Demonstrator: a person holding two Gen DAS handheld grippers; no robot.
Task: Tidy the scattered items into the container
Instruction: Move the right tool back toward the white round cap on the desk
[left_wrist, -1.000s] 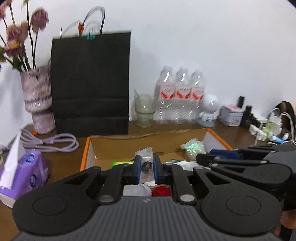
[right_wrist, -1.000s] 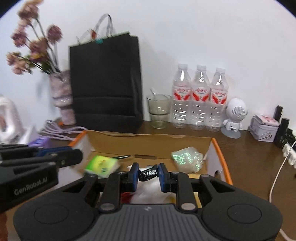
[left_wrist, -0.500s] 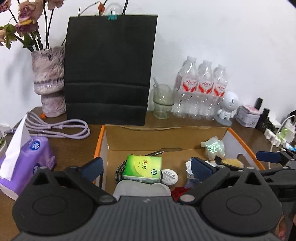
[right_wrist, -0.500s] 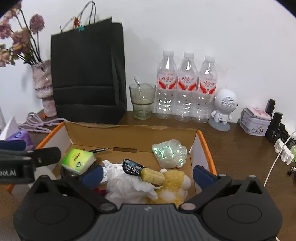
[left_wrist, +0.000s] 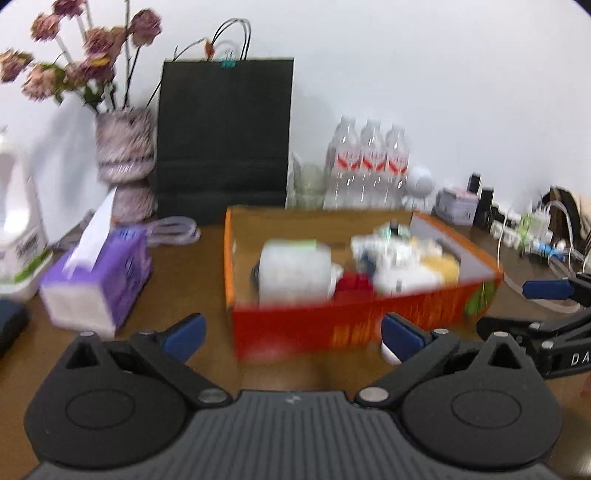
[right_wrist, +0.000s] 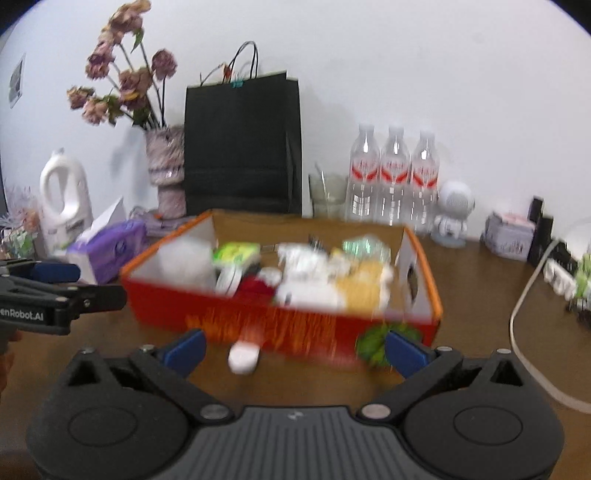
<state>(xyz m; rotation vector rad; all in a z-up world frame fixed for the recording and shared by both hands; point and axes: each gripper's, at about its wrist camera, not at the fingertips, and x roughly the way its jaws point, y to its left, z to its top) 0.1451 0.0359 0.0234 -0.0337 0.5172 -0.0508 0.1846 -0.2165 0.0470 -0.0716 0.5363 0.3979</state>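
The orange cardboard box (left_wrist: 332, 325) stands on the brown table, filled with several items: a white roll (left_wrist: 295, 271), a green packet (right_wrist: 236, 253), white tissue, a yellow plush toy (right_wrist: 364, 286) and a red item. It also shows in the right wrist view (right_wrist: 280, 325). A small white round object (right_wrist: 242, 357) lies on the table in front of the box. My left gripper (left_wrist: 291, 336) is open and empty, in front of the box. My right gripper (right_wrist: 293, 349) is open and empty, in front of the box, above the white object.
A purple tissue pack (left_wrist: 98, 273) lies left of the box. Behind stand a black paper bag (left_wrist: 223, 136), a flower vase (left_wrist: 125, 162), a glass, three water bottles (left_wrist: 369, 166) and a white robot figure (right_wrist: 452, 212). A white jug (right_wrist: 64, 199) is at far left; cables and a power strip (right_wrist: 561, 278) at right.
Both grippers opened, dropping a sweet and a wrapped snack into the box, then pulled back and down from above the box to in front of it.
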